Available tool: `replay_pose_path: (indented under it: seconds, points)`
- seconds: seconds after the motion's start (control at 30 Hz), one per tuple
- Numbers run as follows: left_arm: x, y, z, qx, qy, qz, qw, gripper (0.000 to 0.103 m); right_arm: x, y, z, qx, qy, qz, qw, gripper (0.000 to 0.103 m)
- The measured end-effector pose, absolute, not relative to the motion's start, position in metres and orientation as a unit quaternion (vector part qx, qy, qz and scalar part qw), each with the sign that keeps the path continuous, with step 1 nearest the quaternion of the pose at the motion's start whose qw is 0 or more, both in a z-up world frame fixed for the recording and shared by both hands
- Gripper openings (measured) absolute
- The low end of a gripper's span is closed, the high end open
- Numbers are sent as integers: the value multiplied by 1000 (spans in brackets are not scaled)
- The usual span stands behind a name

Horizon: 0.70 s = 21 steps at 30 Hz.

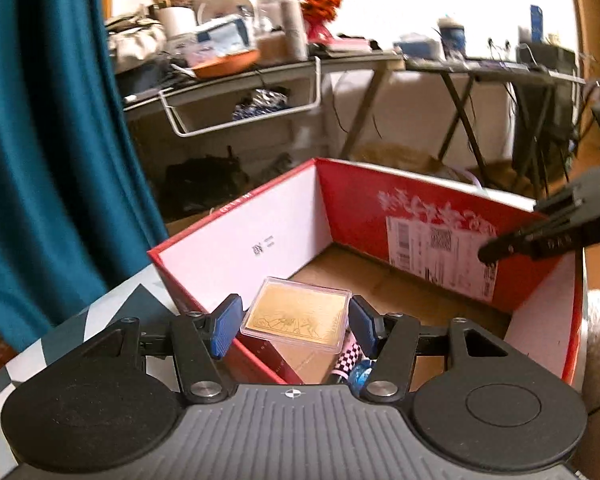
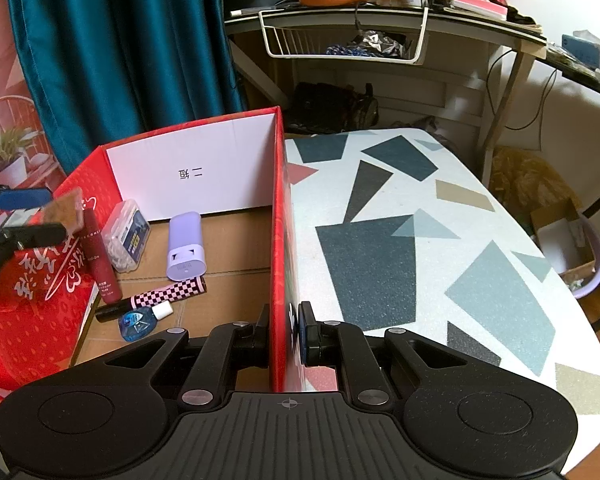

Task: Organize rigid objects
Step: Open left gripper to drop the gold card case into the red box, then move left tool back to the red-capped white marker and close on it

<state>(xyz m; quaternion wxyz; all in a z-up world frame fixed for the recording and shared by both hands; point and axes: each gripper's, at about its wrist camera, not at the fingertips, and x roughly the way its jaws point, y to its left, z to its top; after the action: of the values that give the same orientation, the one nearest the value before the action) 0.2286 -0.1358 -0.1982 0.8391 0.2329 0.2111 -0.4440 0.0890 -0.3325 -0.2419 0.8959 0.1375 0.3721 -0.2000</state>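
A red cardboard box (image 1: 352, 208) with white inner walls stands open on the patterned table. My left gripper (image 1: 294, 324) is over its near wall, and its jaws stand either side of a gold card in a clear case (image 1: 296, 314); contact with the pads is unclear. In the right wrist view the card (image 2: 64, 210) hangs over the box's left wall. My right gripper (image 2: 286, 338) is shut on the box's right wall (image 2: 280, 240). Inside lie a lilac case (image 2: 185, 246), a checkered tube (image 2: 168, 294), a dark red tube (image 2: 98, 256), a clear pick box (image 2: 126, 236) and a blue bottle (image 2: 138, 320).
The table top (image 2: 420, 240) has a white cloth with grey and tan shapes, bare to the right of the box. A teal curtain (image 2: 120, 48) hangs behind. A cluttered desk (image 2: 380, 16) with a wire basket stands beyond. A lilac bin (image 2: 580, 256) sits on the floor.
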Motion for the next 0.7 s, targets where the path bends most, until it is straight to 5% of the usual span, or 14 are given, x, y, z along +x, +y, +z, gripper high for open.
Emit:
replay_pose_path:
  seconds: [0.43, 0.7]
  points:
    - [235, -129, -195, 219, 221, -432, 846, 55, 89, -329, -242, 132, 368, -207, 897, 10]
    - [244, -101, -185, 172, 222, -410, 868, 72, 88, -329, -242, 133, 367, -208, 897, 10]
